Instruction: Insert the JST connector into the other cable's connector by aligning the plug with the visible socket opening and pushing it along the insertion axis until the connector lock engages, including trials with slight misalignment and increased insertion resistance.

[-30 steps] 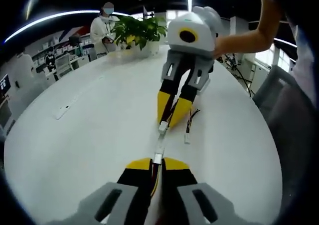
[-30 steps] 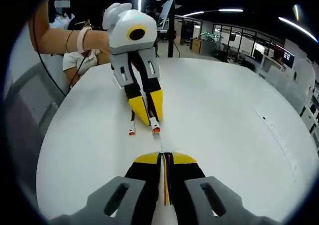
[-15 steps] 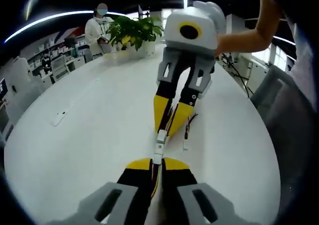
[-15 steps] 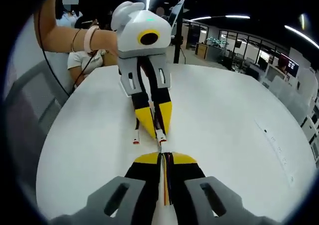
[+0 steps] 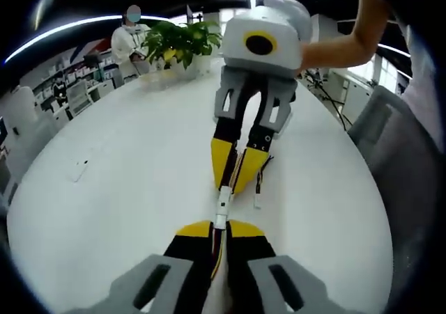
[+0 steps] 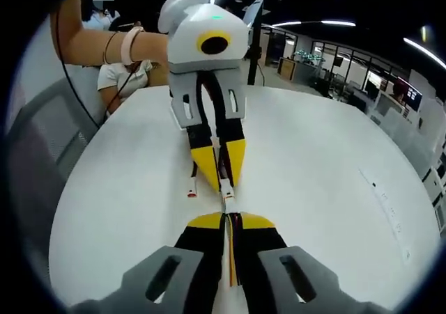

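Closer now, right gripper (image 5: 233, 182) at 12 o'clock and my left gripper (image 5: 219, 225), both clamped on cables, have white plug (image 5: 224, 198) meeting socket (image 5: 220, 221) over the table (image 5: 104, 189), so I judge mid-insertion, needing a straight push until locked.

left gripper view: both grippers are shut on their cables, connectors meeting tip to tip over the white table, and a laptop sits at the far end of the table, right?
Not quite: the left gripper view shows a potted plant at the far end of the white table, not a laptop. The rest holds: the left gripper and right gripper are each shut on a cable, with the connectors meeting between them.
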The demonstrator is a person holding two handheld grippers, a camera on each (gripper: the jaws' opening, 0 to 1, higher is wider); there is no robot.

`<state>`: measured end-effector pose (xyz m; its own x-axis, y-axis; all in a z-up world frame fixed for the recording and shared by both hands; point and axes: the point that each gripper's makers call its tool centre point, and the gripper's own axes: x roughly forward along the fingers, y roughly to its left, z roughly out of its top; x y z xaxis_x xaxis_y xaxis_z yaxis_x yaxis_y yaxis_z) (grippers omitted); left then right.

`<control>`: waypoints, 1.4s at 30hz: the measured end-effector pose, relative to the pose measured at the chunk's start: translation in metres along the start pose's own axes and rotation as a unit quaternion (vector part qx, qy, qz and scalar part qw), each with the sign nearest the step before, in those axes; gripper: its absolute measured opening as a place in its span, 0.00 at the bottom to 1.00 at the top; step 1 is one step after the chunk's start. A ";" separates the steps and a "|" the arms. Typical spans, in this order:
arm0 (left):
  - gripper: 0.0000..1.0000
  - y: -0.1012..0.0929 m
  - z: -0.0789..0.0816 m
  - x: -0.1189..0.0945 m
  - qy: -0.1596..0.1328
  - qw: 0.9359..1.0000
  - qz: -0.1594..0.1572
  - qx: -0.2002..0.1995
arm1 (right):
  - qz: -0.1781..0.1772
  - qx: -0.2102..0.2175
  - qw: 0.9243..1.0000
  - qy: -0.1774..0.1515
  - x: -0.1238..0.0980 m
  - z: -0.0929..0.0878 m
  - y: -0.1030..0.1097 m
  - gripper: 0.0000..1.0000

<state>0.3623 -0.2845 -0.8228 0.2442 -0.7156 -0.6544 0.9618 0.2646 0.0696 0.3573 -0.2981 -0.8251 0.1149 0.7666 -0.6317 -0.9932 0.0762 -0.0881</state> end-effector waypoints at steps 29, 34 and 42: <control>0.00 -0.009 0.019 -0.004 -0.008 0.997 -0.014 0.070 | 0.012 -0.023 1.000 -0.007 -0.010 0.008 0.002 0.03; 0.00 -0.009 0.021 -0.004 -0.010 0.997 -0.015 0.079 | 0.015 -0.024 1.000 -0.008 -0.011 0.007 0.002 0.02; 0.00 -0.009 0.022 -0.001 -0.002 0.995 -0.020 0.101 | 0.016 -0.029 0.999 -0.006 -0.012 0.007 0.002 0.02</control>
<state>0.3559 -0.3004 -0.8067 0.2061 -0.7255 -0.6567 0.9757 0.1015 0.1940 0.3535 -0.3029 -0.8128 0.0818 0.7754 -0.6261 -0.9935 0.0140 -0.1126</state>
